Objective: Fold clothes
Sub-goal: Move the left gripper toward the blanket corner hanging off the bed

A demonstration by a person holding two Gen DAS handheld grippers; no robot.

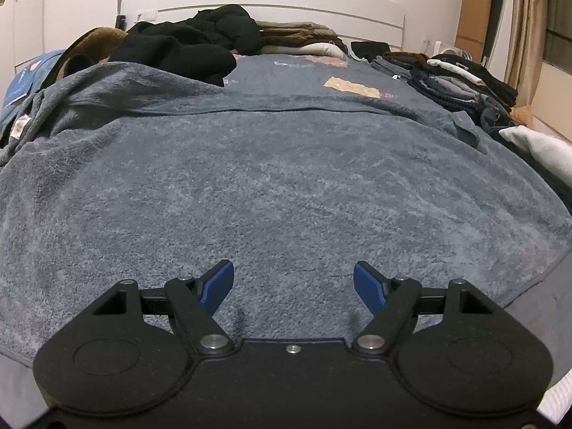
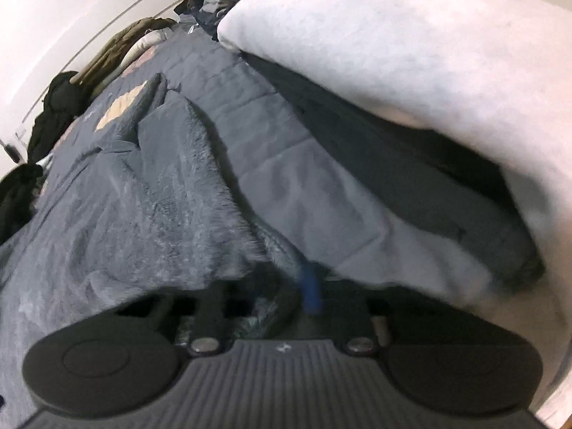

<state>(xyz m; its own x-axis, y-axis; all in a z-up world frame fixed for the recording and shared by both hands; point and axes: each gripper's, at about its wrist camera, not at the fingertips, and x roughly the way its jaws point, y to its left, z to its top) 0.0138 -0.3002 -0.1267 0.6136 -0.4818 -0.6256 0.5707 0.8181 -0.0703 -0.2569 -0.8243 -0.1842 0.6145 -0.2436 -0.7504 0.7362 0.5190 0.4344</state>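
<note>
A large grey fleece garment (image 1: pixel 279 186) lies spread flat across the bed and fills most of the left wrist view. My left gripper (image 1: pixel 293 282) hovers over its near edge, blue fingers wide open with nothing between them. In the blurred right wrist view, the same grey fleece (image 2: pixel 153 193) is bunched up at its right edge. My right gripper (image 2: pixel 286 279) is shut on that edge. One blue finger (image 2: pixel 310 286) shows; the fleece drapes over the other.
A dark grey bedspread (image 1: pixel 304 71) covers the bed. Black clothes (image 1: pixel 193 43) are heaped at the back left, and folded stacks (image 1: pixel 457 78) line the right side. A white pillow (image 2: pixel 411 43) rests on dark folded fabric (image 2: pixel 411 164). The white headboard (image 1: pixel 286 3) stands behind.
</note>
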